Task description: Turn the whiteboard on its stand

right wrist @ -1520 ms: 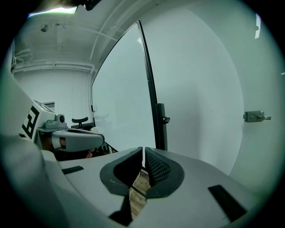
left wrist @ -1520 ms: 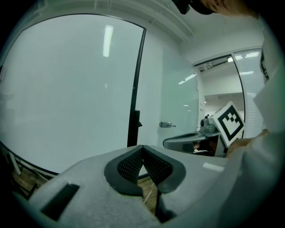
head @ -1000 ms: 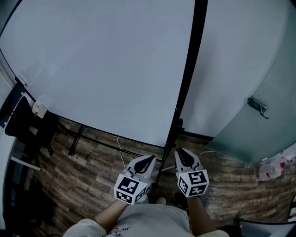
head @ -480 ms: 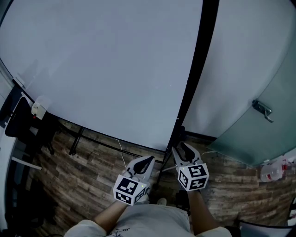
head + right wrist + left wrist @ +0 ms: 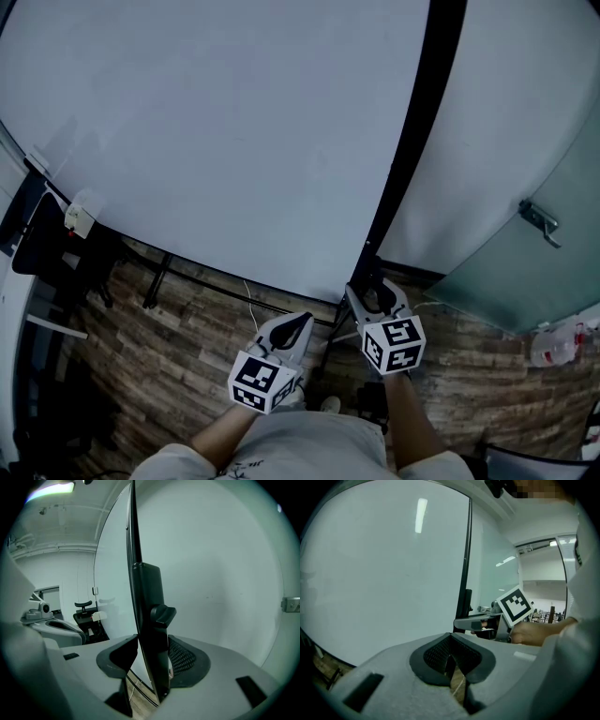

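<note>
Reaching forward during the last second, the right claw [image 5: 375, 298] has come from just short of the black upright bar [image 5: 417, 141] to the bar's lower end. The bar now stands between its two jaws. In the right gripper view the jaws seem to press this bar [image 5: 147, 620] from both sides, just under a small black locking knob [image 5: 163, 615], so I judge the right claw [image 5: 150, 663] to be clamped on it.

The large white whiteboard [image 5: 216, 122] spreads to the left of the bar, upright on its stand, above the brown wooden plank floor [image 5: 187, 328]. The left claw [image 5: 292, 330] has stayed where it was, low and to the left of the bar, apart from it. In the left gripper view this claw [image 5: 451, 660] has its jaws together, with nothing between them.

For the task this means that the hold on the frame is probably taken, but the turning is not yet begun: the board's face is still toward the person. The knob may need loosening first, otherwise the board could resist.
</note>
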The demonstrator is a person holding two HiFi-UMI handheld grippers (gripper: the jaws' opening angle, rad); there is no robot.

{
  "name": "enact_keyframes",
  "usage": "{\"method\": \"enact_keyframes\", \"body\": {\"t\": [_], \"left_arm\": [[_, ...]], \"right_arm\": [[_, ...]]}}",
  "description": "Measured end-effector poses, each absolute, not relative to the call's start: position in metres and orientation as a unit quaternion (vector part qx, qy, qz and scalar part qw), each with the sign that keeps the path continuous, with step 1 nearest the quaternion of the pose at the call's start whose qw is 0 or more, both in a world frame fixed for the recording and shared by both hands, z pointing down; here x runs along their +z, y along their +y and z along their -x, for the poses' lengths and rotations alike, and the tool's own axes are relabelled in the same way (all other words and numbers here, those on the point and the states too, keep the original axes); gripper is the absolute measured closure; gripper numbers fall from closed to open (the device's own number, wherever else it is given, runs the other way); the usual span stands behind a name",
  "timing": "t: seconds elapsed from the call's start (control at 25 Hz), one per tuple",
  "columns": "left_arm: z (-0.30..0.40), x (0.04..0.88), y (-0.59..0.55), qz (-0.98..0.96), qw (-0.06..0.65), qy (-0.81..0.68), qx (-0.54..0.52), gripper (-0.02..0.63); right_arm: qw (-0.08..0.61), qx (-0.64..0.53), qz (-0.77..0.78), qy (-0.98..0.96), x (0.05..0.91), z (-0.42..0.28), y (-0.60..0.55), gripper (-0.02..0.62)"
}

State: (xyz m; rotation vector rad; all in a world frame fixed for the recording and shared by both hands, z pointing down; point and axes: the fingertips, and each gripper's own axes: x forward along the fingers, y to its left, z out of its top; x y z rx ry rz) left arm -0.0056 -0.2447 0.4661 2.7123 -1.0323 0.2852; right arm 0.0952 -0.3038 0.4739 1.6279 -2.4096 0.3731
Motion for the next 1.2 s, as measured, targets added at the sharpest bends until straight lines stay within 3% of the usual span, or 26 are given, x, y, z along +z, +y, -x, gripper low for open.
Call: {"method": "enact_keyframes", "body": {"t": [1.2], "left_arm": [[0.016,0.477,-0.239,-0.917,0.127,-0.364,0.102,0.595]], "right_arm": [[0.1,0.101,-0.452,-0.88,0.475,-0.093,-0.309,0.419]]}}
